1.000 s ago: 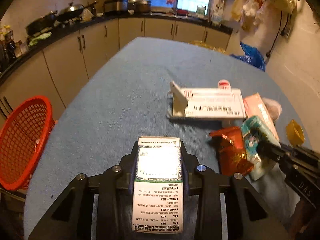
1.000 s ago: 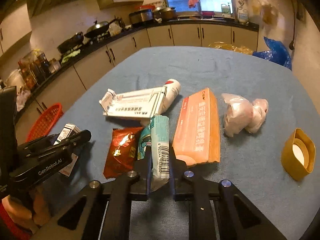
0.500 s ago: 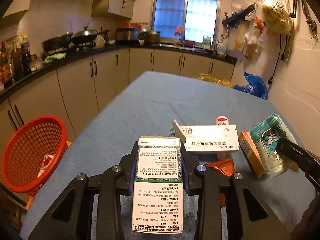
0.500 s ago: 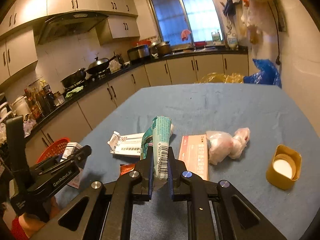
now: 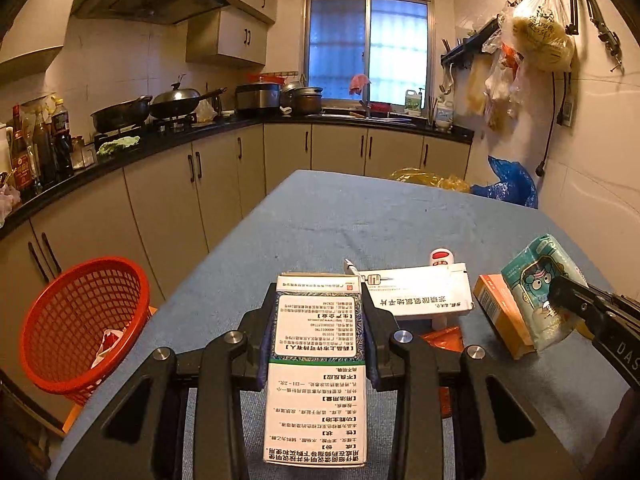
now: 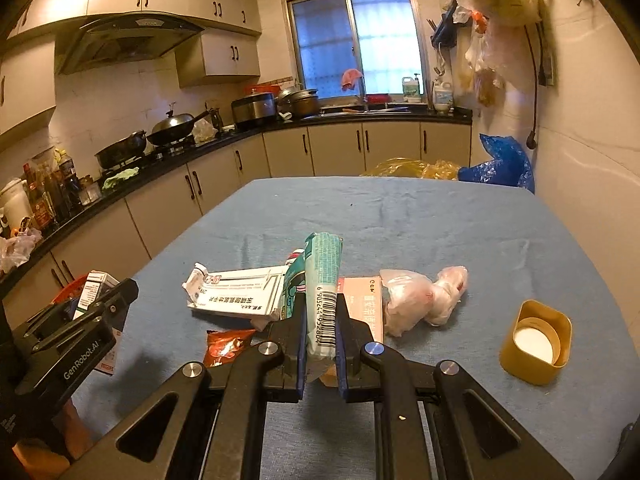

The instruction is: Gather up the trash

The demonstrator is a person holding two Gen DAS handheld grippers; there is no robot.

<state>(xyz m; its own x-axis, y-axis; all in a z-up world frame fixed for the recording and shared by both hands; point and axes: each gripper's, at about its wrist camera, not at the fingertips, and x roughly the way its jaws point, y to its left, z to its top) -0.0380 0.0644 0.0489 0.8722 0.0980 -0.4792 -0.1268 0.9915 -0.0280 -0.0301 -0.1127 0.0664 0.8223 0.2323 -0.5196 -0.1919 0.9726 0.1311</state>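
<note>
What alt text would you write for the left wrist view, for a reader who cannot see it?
The left gripper holds a white medicine box above a blue table. A red basket stands at the left; at the right, the right gripper holds a teal packet.

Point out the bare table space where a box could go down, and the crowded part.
Bare: the far half of the table, beyond the long white box, and the strip between the yellow cap and the pink plastic bag. Crowded: the near middle, around the white box, red wrapper and orange box.
</note>
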